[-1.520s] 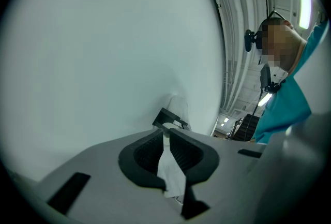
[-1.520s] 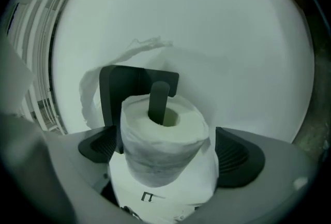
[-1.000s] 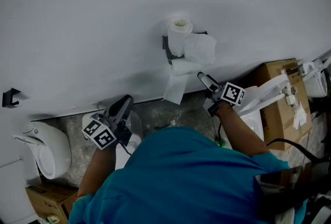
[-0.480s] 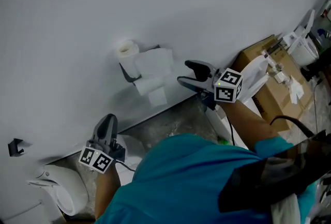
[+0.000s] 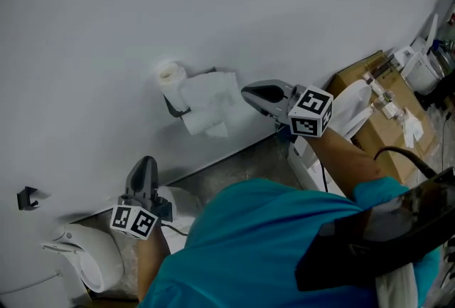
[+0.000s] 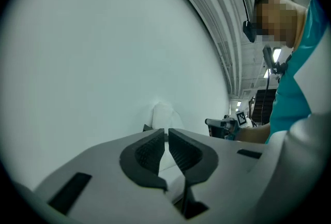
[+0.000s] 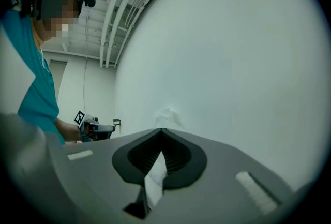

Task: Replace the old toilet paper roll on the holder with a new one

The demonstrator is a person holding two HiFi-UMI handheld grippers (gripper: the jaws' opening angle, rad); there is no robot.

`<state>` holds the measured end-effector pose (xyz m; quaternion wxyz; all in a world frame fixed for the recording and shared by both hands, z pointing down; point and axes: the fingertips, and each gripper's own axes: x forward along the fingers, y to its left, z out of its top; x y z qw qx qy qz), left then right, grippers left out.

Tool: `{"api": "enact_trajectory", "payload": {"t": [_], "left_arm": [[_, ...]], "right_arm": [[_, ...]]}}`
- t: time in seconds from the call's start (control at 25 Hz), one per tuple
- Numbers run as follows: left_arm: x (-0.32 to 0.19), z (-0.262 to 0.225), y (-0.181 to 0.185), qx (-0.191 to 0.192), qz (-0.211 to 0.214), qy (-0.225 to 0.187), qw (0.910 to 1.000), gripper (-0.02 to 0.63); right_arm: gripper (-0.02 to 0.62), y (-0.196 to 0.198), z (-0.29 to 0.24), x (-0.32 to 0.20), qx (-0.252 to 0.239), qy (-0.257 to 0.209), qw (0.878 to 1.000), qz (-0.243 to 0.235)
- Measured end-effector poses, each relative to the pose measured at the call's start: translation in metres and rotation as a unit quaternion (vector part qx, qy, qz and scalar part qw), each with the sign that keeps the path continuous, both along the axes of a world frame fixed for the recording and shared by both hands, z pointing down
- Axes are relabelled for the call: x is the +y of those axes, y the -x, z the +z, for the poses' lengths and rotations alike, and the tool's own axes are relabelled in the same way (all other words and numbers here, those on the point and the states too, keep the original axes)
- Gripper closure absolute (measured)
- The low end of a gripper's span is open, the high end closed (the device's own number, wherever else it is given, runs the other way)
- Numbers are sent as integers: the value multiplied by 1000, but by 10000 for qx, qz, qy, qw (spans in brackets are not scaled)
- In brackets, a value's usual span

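Note:
A white toilet paper roll (image 5: 169, 76) sits on a dark wall holder (image 5: 171, 107), with its loose end (image 5: 212, 102) bunched out to the right. My right gripper (image 5: 248, 94) is level at that loose end. Its jaws have just been closing, and a strip of paper (image 7: 155, 176) shows between the pads. The roll (image 7: 166, 114) is a small shape ahead on the wall. My left gripper (image 5: 145, 163) is lower left of the roll, apart from it. It (image 6: 166, 137) is shut with only a thin slit and nothing in it. The roll (image 6: 163, 114) lies beyond its tips.
The white wall (image 5: 213, 1) fills the view. A cardboard box (image 5: 370, 82) and white fittings (image 5: 419, 66) stand at the right. A white toilet (image 5: 89, 264) is at the lower left, with a small black hook (image 5: 27, 198) on the wall above it.
My right gripper has come up from below the roll, rolled over and shut on the paper's loose end. The left gripper has risen a little. The hanging paper is now pulled rightwards.

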<state>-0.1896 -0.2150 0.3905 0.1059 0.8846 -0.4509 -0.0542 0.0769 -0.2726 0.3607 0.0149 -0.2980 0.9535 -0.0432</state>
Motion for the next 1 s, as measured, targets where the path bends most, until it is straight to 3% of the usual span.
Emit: {"api": "enact_trajectory", "payload": {"t": [0.36, 1.0], "left_arm": [[-2, 2, 16, 79, -164, 42, 9998, 598], [-6, 7, 20, 101, -35, 90, 9999, 598]], "right_arm": [[594, 18, 1, -7, 262, -7, 9996, -44], [594, 30, 8, -5, 409, -21, 9992, -38]]}}
